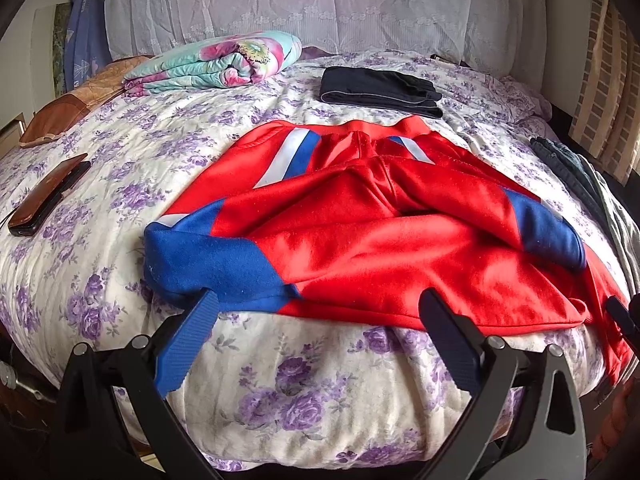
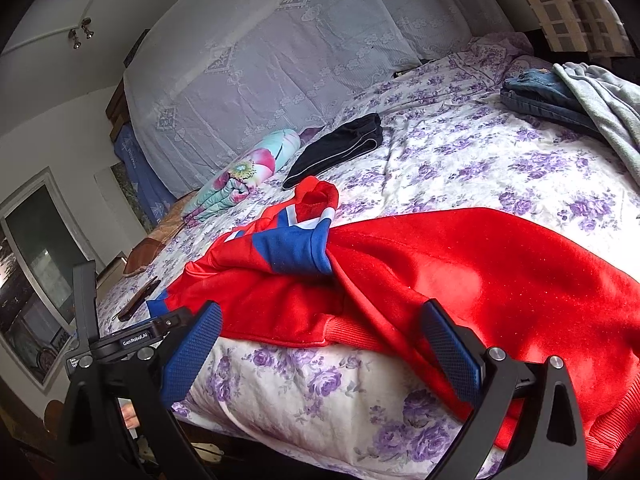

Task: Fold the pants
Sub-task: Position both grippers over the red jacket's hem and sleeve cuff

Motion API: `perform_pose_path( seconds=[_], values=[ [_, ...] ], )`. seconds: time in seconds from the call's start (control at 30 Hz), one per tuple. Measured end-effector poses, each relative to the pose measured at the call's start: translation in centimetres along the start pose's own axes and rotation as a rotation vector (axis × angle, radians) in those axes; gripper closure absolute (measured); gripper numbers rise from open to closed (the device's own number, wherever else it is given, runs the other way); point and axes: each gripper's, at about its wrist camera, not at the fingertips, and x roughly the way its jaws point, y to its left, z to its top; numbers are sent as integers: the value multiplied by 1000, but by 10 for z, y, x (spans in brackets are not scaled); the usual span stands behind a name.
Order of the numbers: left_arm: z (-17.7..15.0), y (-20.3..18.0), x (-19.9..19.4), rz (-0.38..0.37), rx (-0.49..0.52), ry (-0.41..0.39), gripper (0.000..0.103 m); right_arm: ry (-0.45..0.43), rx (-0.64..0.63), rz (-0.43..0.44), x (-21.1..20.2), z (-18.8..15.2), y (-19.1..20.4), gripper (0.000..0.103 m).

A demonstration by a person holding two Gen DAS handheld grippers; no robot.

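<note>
Both tools (image 1: 320, 312) (image 2: 324, 324) wide, empty, at red pants' (image 1: 400, 248) near bed-edge (image 1: 304, 380) hem.

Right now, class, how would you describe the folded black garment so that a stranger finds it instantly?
Start at the floral bedspread. Behind the red pants, towards the lace-covered headboard, lies the folded black garment. Unlike the flowery quilt roll beside it, it is plain, dark and flat.
</note>
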Motion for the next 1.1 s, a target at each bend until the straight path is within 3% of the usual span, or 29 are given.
perform_pose_path(
  seconds=[1.1],
  values=[
    [-3, -2, 0, -1, -2, 3, 5, -7, 3, 2, -2, 1, -2, 3]
  ],
)
